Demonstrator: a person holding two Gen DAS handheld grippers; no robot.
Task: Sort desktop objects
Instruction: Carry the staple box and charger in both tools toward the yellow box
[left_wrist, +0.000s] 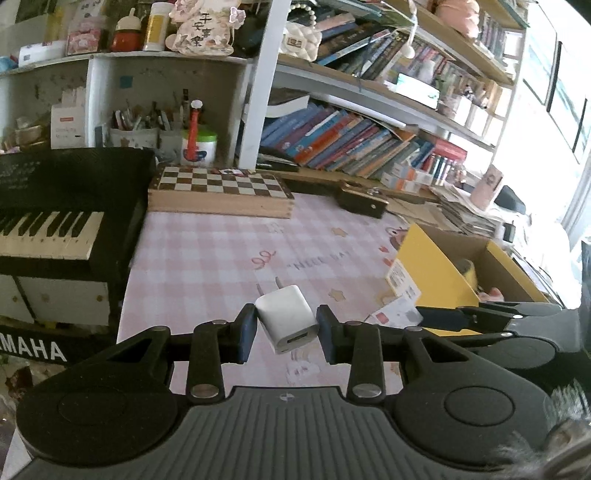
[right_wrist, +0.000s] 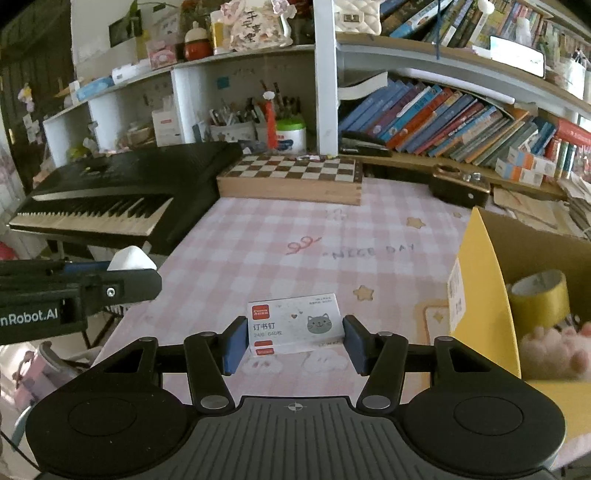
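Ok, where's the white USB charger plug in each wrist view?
Left wrist: white USB charger plug, bottom centre, held between the left gripper fingers.
Right wrist: far left, its white corner showing above the left gripper's finger.
Shared landmark: chessboard box behind.

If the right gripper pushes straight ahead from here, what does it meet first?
Beyond the staple box already between the right gripper pads, the pink checked mat looks free; the chessboard box is probably first, though depth is unclear.
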